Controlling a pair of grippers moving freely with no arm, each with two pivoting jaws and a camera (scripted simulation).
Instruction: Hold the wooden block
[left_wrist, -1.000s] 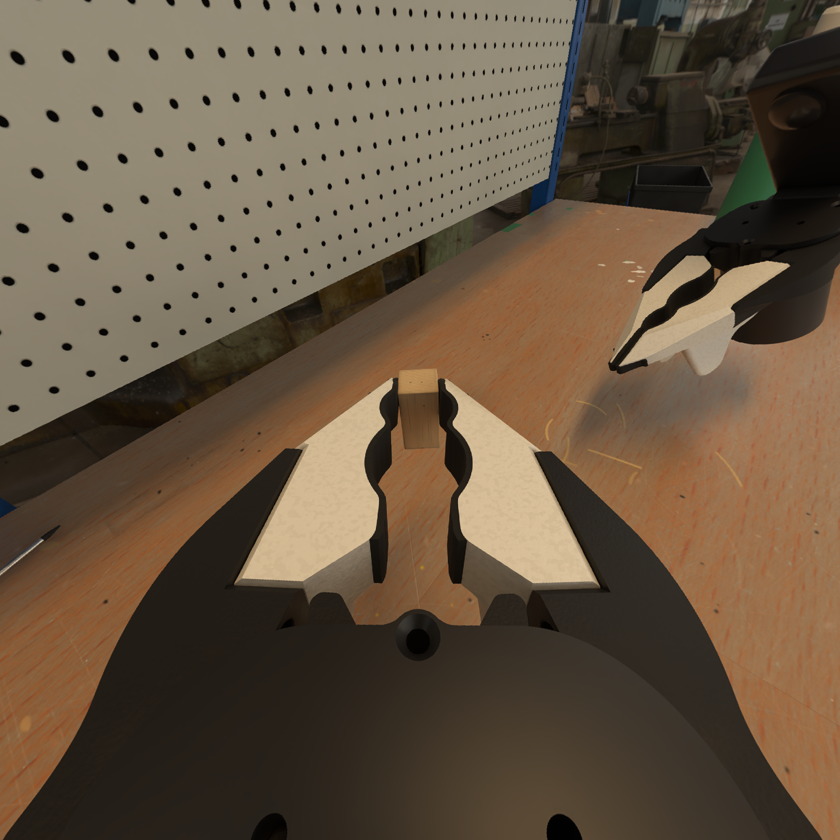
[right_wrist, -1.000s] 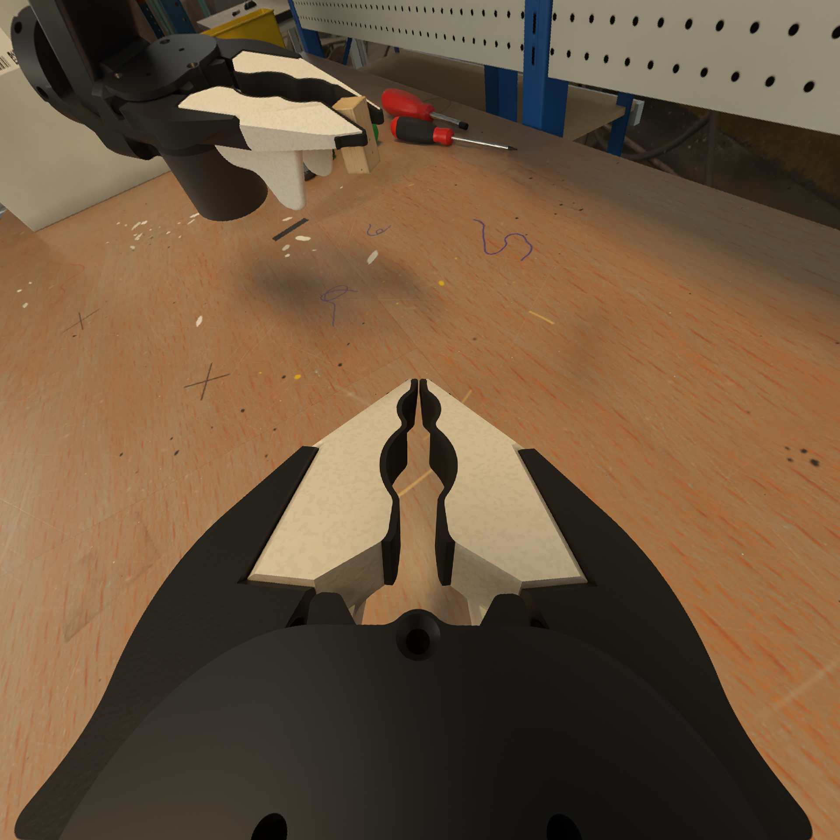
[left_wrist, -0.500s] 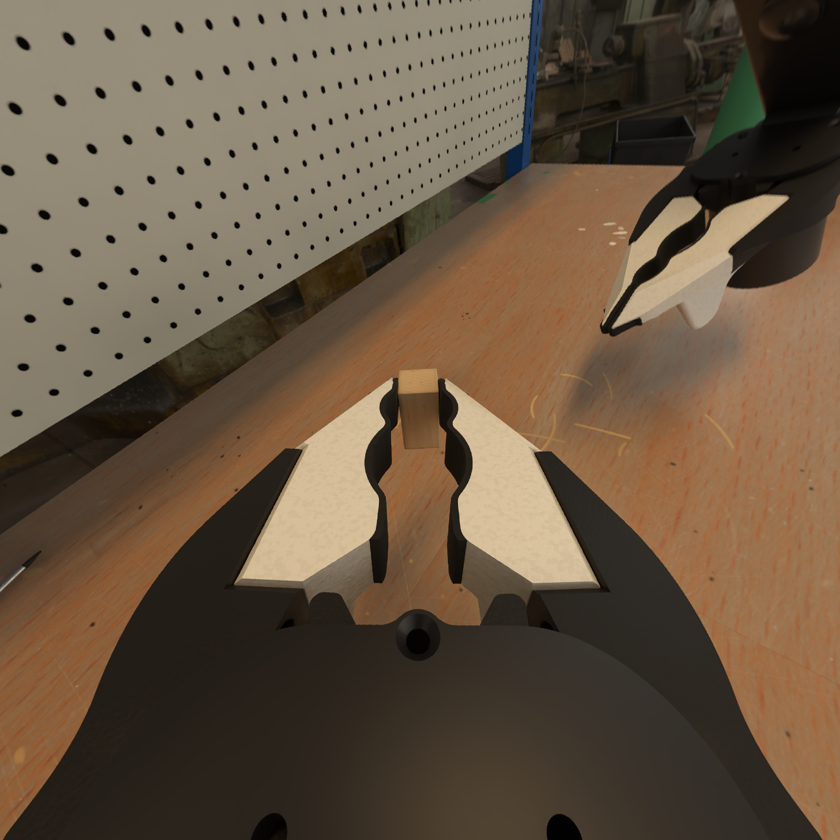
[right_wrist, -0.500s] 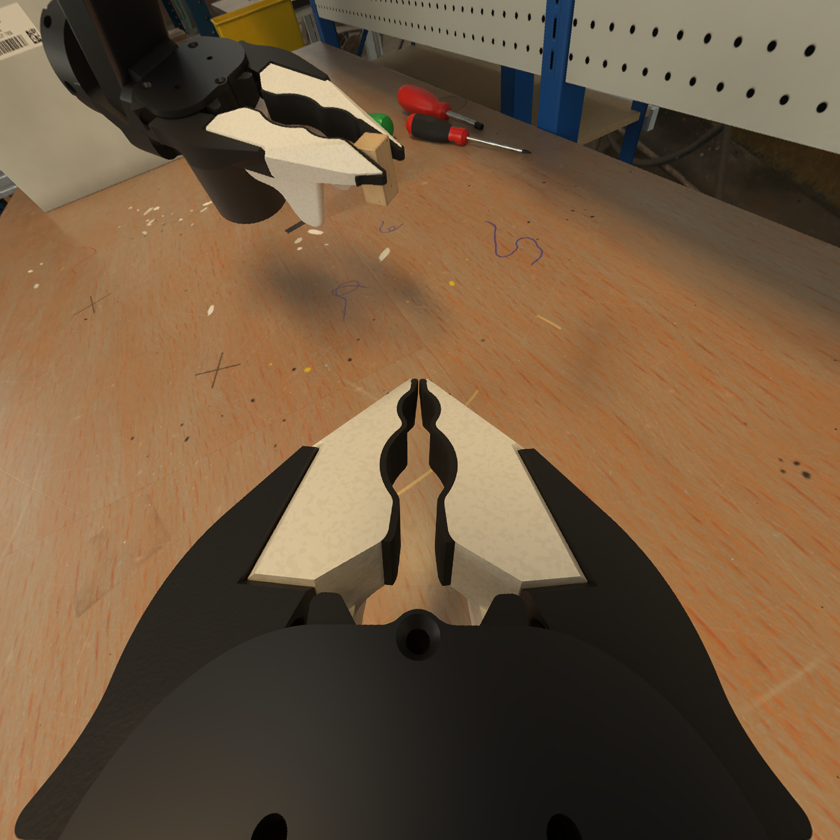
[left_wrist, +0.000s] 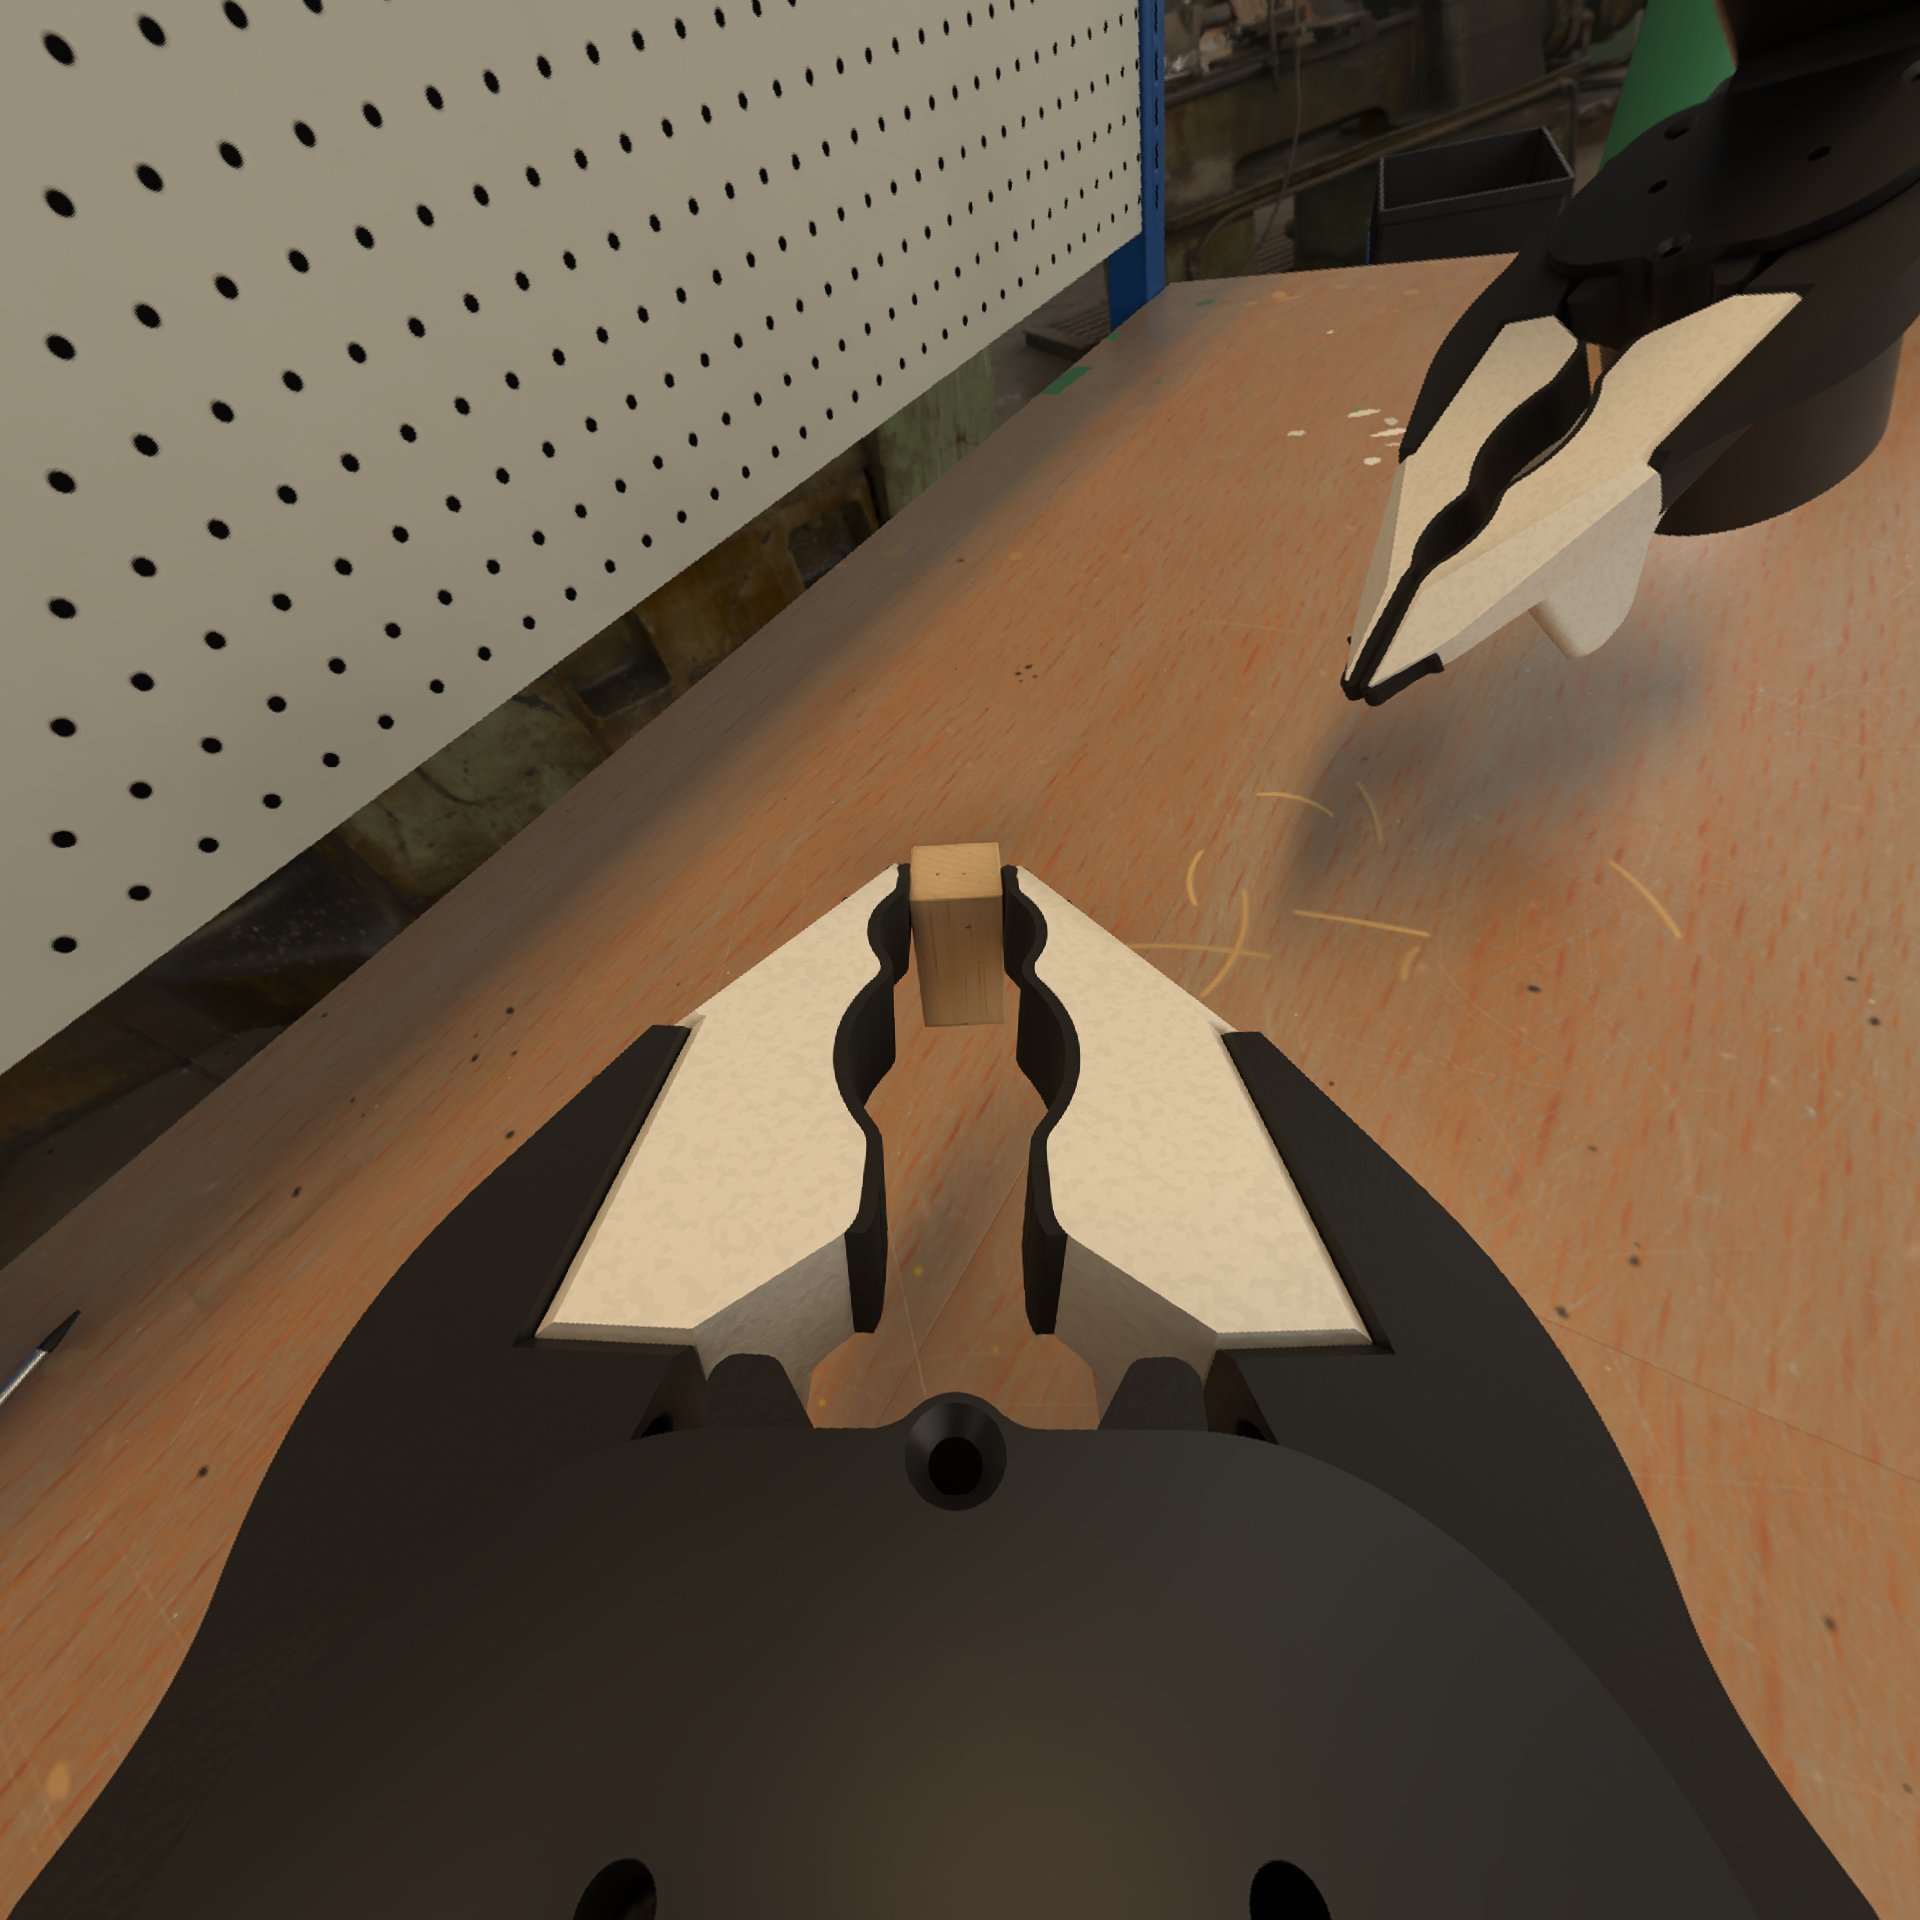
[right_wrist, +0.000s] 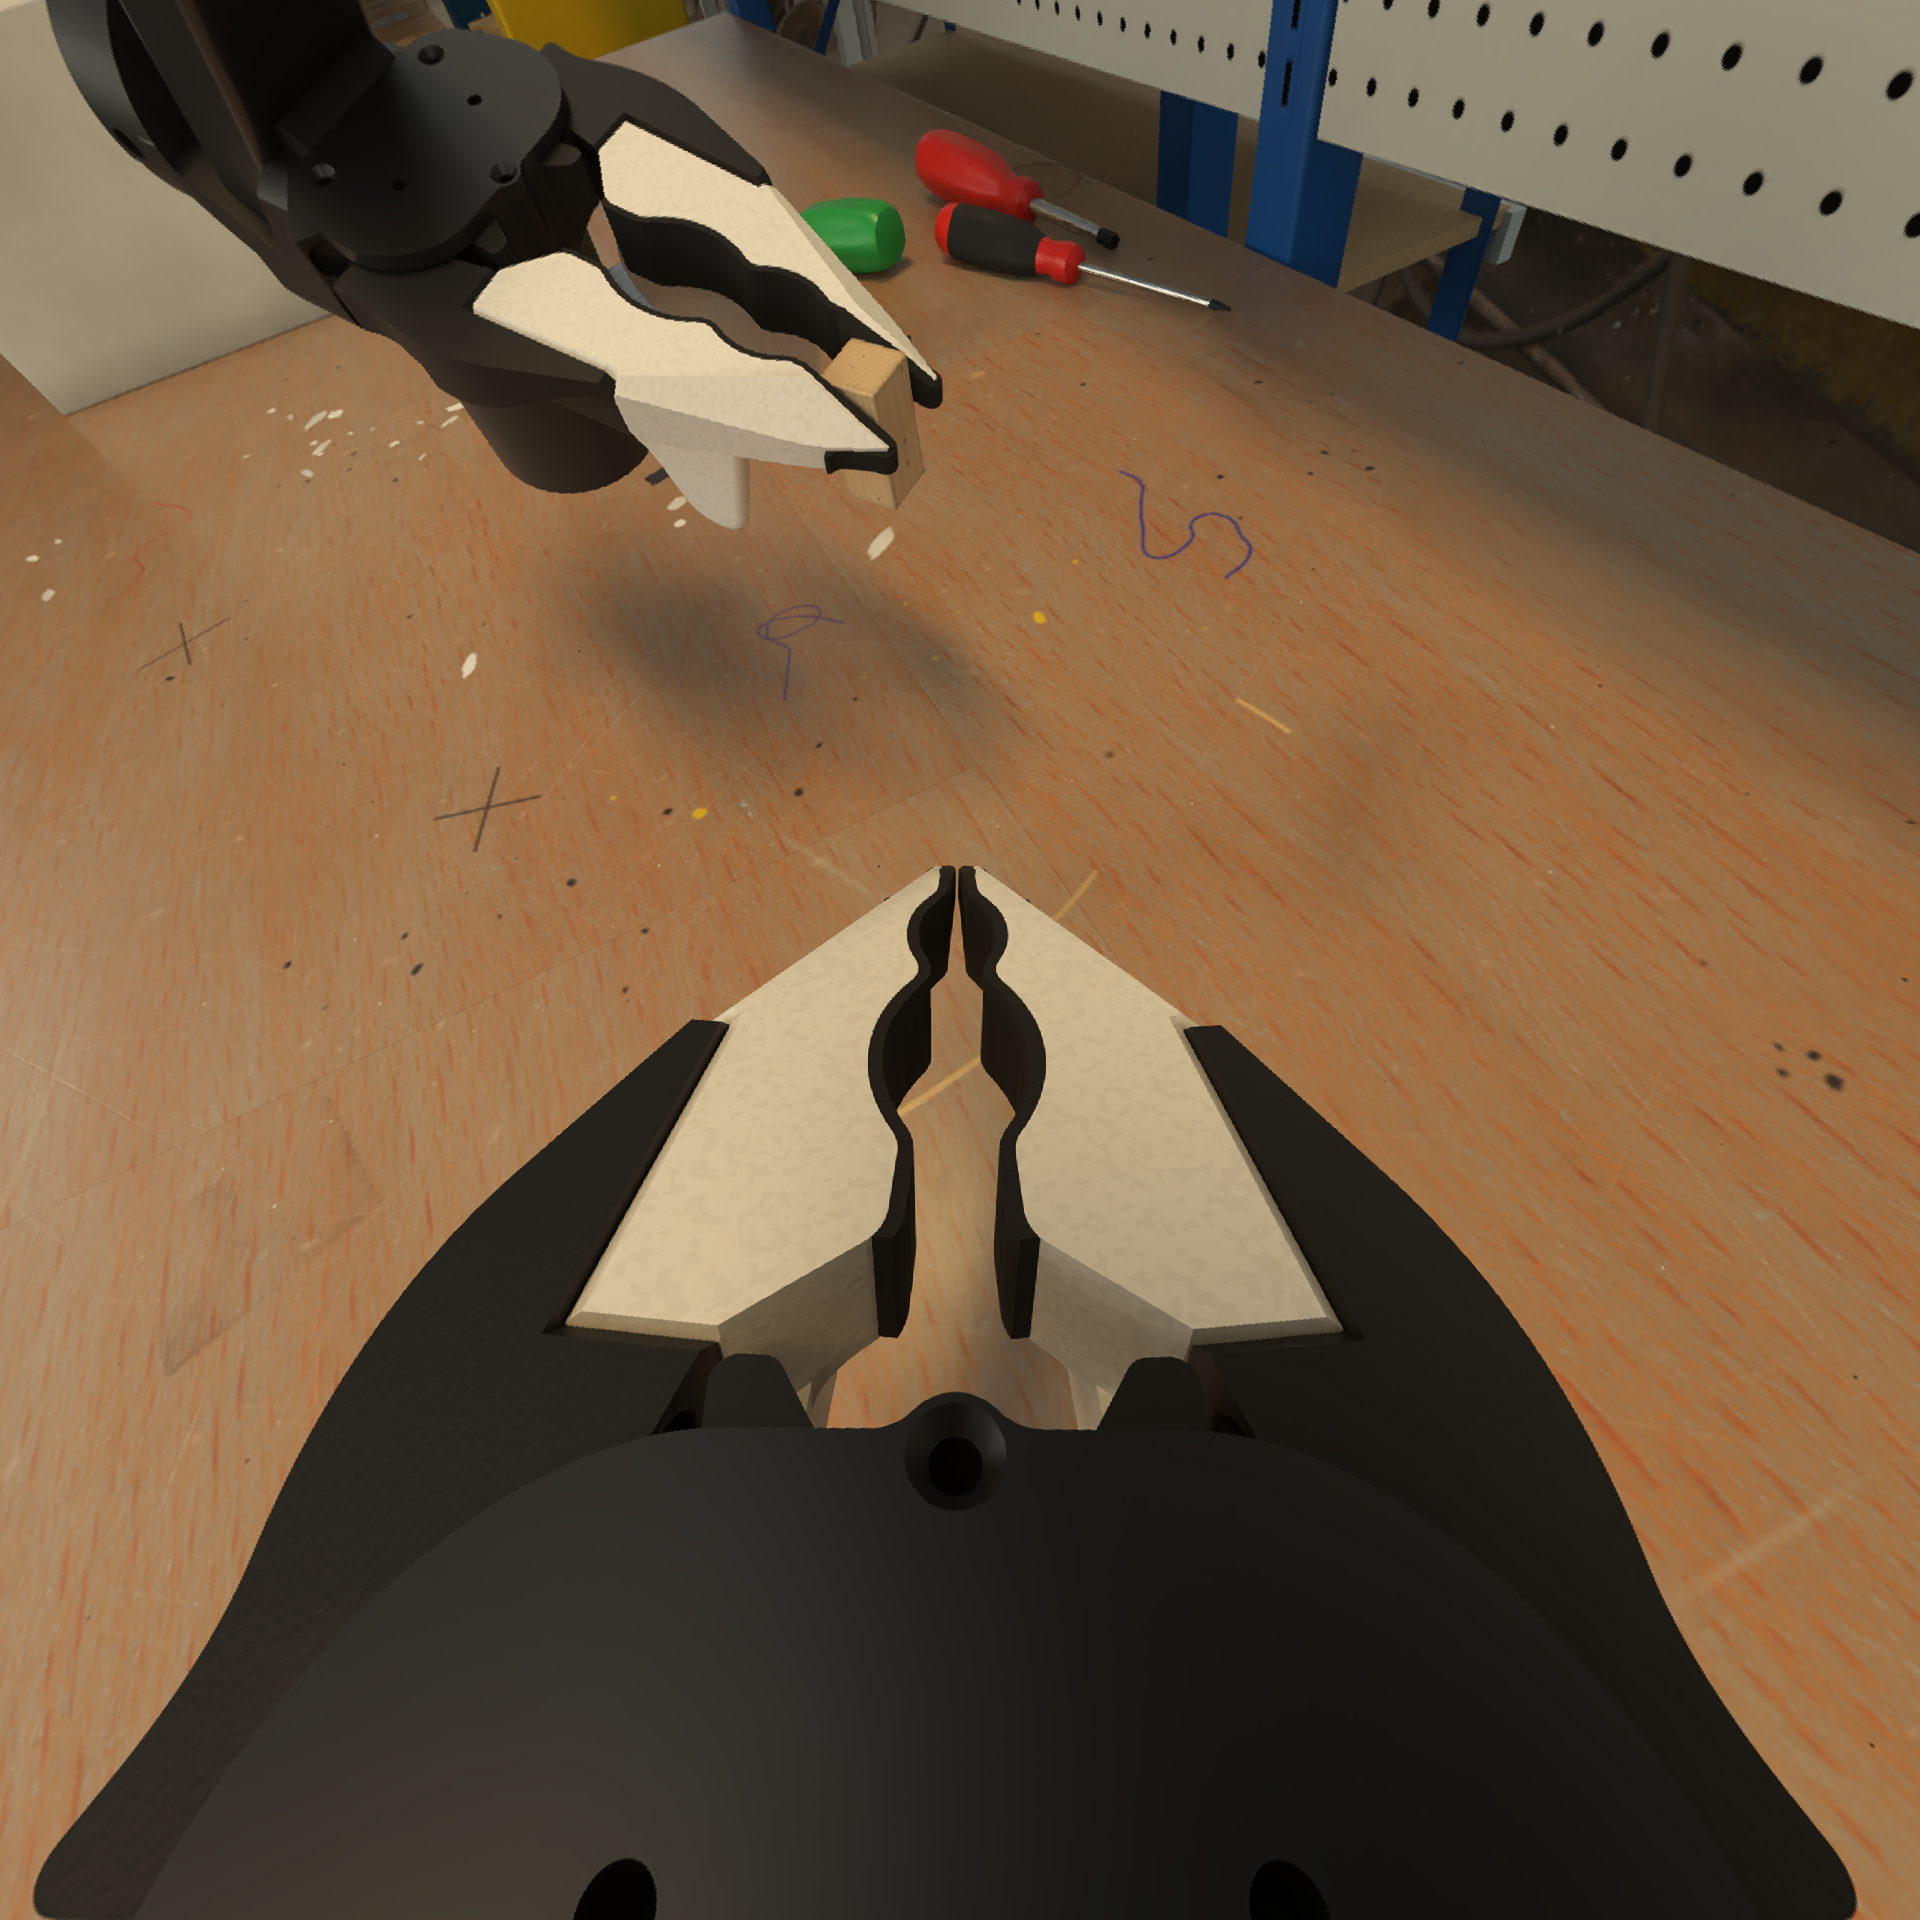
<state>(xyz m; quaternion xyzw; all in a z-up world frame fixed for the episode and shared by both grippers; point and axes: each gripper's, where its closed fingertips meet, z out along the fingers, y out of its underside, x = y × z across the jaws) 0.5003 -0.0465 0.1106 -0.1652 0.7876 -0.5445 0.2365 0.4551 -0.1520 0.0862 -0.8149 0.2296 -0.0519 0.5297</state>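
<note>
The wooden block (left_wrist: 958, 933) is a small pale upright piece clamped between the fingertips of my left gripper (left_wrist: 956, 883), held above the workbench. It also shows in the right wrist view (right_wrist: 883, 421), gripped by the left gripper (right_wrist: 904, 421) at the upper left. My right gripper (right_wrist: 956, 878) is shut and empty, hovering over the bench. In the left wrist view the right gripper (left_wrist: 1387, 681) hangs at the upper right, tips together, well apart from the block.
The wooden workbench (right_wrist: 1351, 831) carries pen marks and paint flecks. Two red-and-black screwdrivers (right_wrist: 1039, 249) and a green-handled tool (right_wrist: 857, 234) lie at the back. A pegboard (left_wrist: 468, 364) with blue posts stands behind. A dark bin (left_wrist: 1470, 192) sits far off.
The two grippers have come closer together: the left gripper with the block looms larger in the right wrist view, and the right gripper has shifted nearer in the left wrist view.
</note>
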